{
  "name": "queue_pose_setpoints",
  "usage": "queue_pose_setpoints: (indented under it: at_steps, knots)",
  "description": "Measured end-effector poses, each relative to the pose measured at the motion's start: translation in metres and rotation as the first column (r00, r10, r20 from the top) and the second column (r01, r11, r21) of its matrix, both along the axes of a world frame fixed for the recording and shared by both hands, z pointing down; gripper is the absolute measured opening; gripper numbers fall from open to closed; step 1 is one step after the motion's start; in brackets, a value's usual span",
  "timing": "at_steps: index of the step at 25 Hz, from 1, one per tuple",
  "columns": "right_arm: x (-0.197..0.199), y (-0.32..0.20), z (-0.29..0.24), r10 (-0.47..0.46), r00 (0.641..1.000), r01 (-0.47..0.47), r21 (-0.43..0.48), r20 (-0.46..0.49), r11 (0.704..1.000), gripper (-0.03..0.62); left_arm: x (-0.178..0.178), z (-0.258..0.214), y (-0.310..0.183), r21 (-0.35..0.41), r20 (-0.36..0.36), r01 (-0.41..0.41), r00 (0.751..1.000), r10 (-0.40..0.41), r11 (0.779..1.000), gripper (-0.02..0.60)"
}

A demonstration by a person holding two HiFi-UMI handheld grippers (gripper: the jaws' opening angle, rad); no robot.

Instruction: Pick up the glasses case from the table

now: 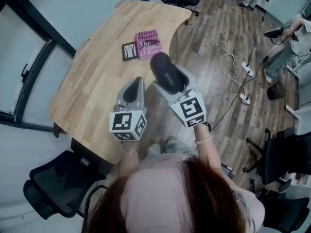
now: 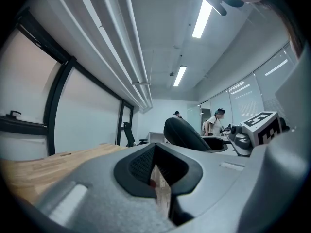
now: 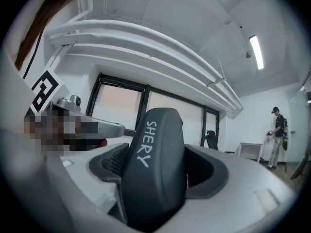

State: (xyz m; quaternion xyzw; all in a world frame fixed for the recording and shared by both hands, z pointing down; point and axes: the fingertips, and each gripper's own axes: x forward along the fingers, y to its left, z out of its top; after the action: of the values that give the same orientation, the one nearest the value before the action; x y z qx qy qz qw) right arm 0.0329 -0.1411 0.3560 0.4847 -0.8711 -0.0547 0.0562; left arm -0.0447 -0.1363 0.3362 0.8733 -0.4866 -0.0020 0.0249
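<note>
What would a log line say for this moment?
right tool: shut on glasses case | left tool: shut, empty | state: lifted off table

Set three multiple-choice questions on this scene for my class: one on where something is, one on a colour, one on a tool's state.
1. Where is the glasses case?
A) on a chair
B) between the right tool's jaws
C) on the floor

2. What colour is the book on the table?
A) pink
B) green
C) yellow

3. How do the left tool's jaws stand?
A) wide apart
B) together, nothing held
C) shut on the book

Answers:
1 B: the right gripper view shows the black case clamped between the jaws.
2 A: its cover is pink in the head view.
3 B: the left gripper view shows the jaws meeting with nothing between them.
</note>
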Motion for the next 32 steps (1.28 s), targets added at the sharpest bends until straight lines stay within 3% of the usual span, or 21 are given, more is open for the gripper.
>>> queue_pose_setpoints:
  at_steps: [32]
  knots:
    - [0.071,0.042,-0.011,-0.062,0.995,0.056,0.073,0.082,0.996,0.359,0.077,0.001,0.045,0.024,0.028,0.042,0.999,-0.043,0.999,0.008]
